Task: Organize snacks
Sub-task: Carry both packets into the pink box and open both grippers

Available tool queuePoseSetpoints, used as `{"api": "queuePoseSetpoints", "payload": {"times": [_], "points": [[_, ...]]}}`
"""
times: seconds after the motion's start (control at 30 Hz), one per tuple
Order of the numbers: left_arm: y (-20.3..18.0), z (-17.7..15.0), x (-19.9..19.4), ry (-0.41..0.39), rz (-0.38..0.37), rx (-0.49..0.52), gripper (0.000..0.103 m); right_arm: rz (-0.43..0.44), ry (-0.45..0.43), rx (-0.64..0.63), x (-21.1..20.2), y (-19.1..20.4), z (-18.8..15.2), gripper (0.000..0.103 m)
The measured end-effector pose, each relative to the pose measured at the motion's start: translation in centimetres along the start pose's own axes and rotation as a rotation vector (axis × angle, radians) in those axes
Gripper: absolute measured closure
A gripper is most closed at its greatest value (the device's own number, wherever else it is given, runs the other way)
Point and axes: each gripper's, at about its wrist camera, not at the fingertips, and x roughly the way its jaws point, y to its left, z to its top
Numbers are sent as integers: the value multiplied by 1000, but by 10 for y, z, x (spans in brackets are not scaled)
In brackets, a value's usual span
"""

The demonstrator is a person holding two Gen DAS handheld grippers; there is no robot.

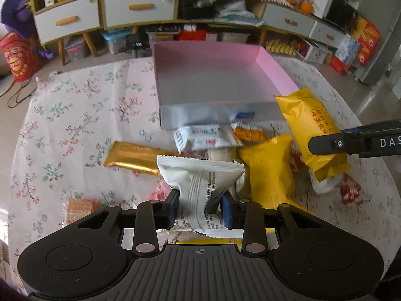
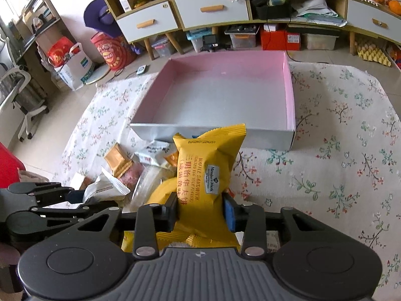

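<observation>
My left gripper (image 1: pixel 200 207) is shut on a white snack packet (image 1: pixel 200 178) and holds it above a pile of snacks (image 1: pixel 225 138) on the floral cloth. My right gripper (image 2: pixel 201 209) is shut on a yellow waffle sandwich packet (image 2: pixel 209 165), lifted just before the near wall of the box. That packet also shows in the left wrist view (image 1: pixel 310 130). The open box with a pink inside (image 1: pixel 213 75) (image 2: pixel 218 92) stands behind the pile and holds nothing. The left gripper also shows at the left edge of the right wrist view (image 2: pixel 75 197).
A gold packet (image 1: pixel 132 158), another yellow packet (image 1: pixel 269 173) and a red wrapper (image 1: pixel 351 192) lie in the pile. A biscuit pack (image 1: pixel 80 207) lies at the left. Low cabinets with drawers (image 2: pixel 210 10) and storage bins stand behind the table.
</observation>
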Motion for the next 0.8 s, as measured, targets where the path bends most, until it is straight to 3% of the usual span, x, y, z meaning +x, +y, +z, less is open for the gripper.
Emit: {"api": "queuePoseSetpoints", "payload": {"times": [0.3,0.57,0.8], "points": [[-9,46,7,-97,43,-41,71,1,-85,13,2,-2,34,91],[-12,91,48,-146,88,-1,71,33,-146,74,30,-23,59,91],[-13,109,84,-149,146,-5,71,23,-187,129,48,-48,70,91]]}}
